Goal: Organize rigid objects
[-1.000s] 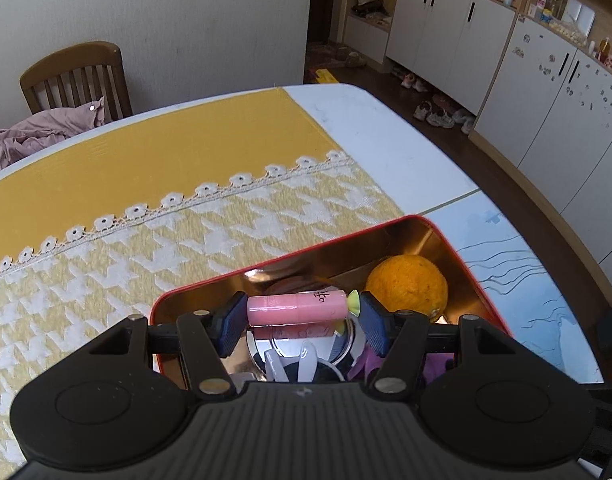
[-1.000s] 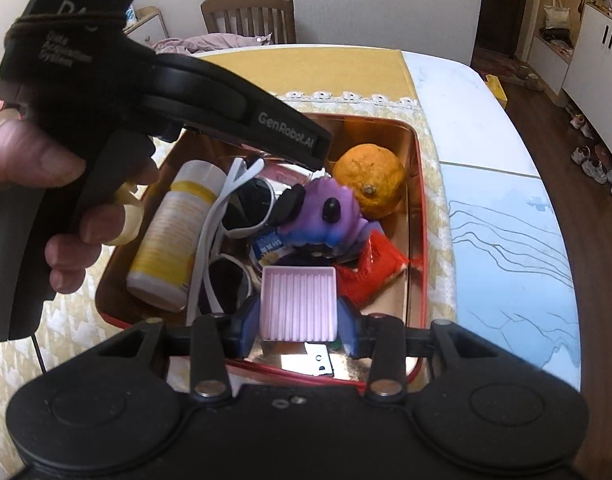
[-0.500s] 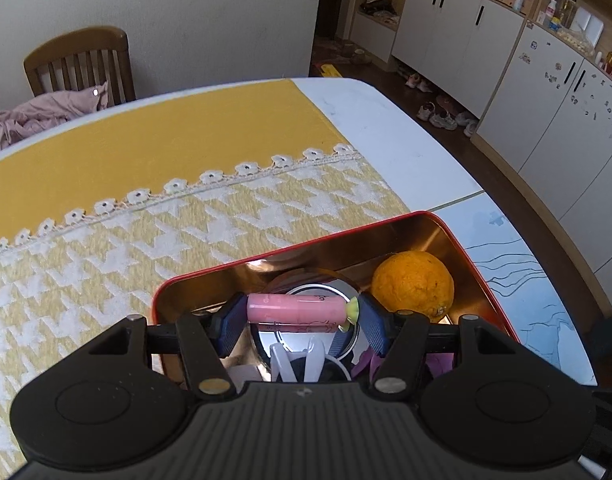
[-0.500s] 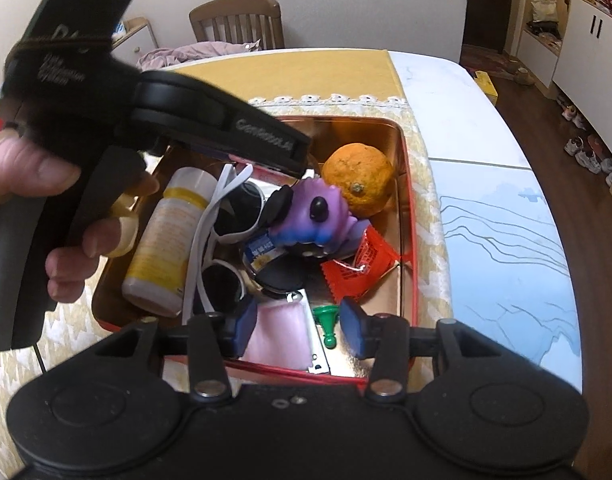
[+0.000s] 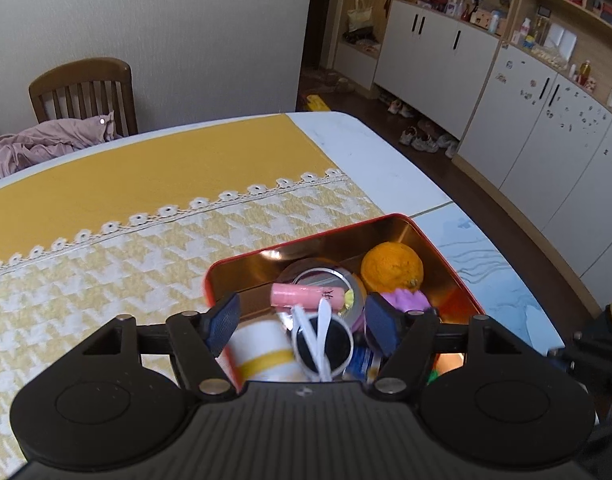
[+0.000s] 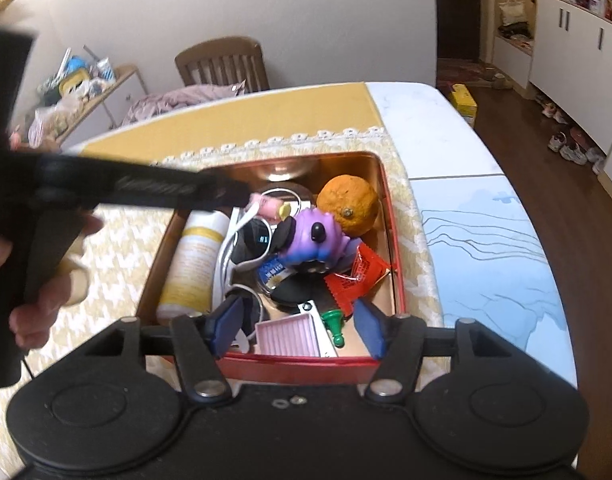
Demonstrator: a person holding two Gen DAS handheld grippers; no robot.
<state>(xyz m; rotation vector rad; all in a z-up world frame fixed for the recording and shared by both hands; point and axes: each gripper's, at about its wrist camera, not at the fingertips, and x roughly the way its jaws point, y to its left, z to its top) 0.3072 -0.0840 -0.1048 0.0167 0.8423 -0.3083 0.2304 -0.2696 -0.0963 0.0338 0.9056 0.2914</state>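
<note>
Red tin [image 6: 390, 216], orange [image 6: 349, 204], pink tube [image 5: 306, 295], both tools spread empty

A home dining area is indicated: a table [image 5: 370, 152] under a yellow cloth [image 5: 153, 184], a wooden chair [image 5: 85, 92] at 11 o'clock, white cupboards [image 5: 518, 116] and floor shoes [image 5: 422, 140] at 2 o'clock.

I see a red tin [image 6: 390, 216] with gold inside, an orange [image 6: 348, 204], a pink tube [image 5: 303, 295], a purple toy [image 6: 314, 236], and a yellow-and-white houndstooth cloth [image 5: 105, 276].
</note>
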